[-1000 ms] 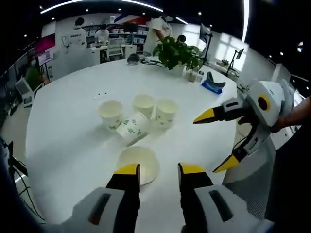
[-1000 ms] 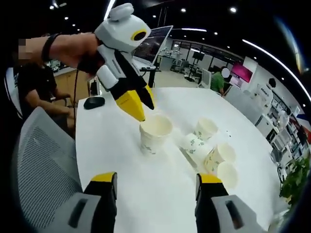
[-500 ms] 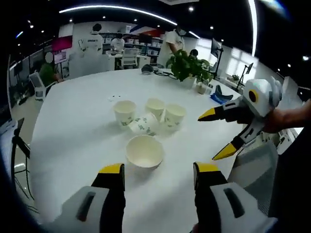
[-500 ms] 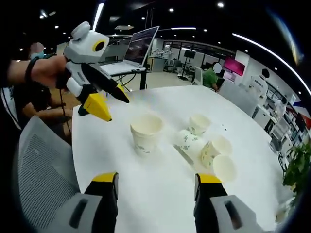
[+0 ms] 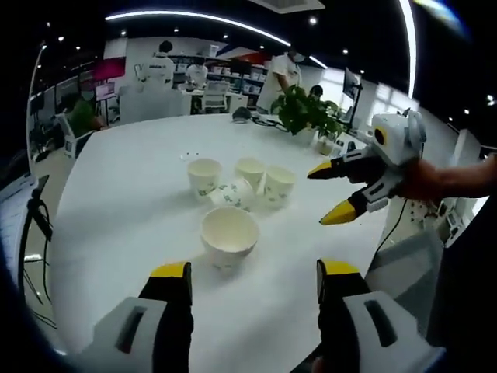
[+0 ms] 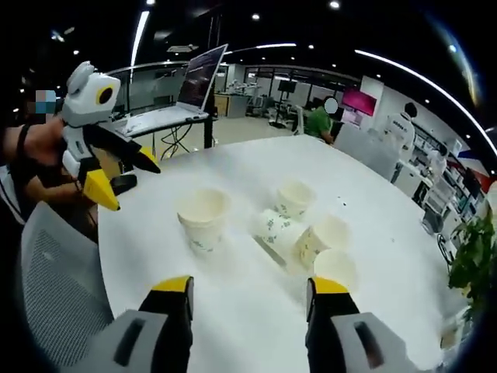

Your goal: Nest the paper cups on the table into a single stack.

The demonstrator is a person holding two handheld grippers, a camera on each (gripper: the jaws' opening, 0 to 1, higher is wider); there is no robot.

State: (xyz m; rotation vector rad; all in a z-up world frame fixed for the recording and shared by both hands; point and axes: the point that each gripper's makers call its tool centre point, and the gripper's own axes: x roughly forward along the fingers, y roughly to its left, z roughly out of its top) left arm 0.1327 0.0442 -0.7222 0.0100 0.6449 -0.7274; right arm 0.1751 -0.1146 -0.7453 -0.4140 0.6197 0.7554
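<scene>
While both grippers hover with fingers apart and empty, the nearest upright cup [image 5: 229, 237] stands on the bench [image 5: 116, 202] straight ahead of the left gripper [image 5: 252, 270], with the right gripper [image 5: 335, 194] off to its side.

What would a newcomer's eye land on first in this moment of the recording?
Probably the cluster of paper cups on the white round table: one upright cup stands apart nearest the left claw, while three upright cups ring a tipped cup lying on its side behind it. Next, the yellow-tipped right claw hovers open over the table edge, and a leafy potted plant sits at the far side.
</scene>
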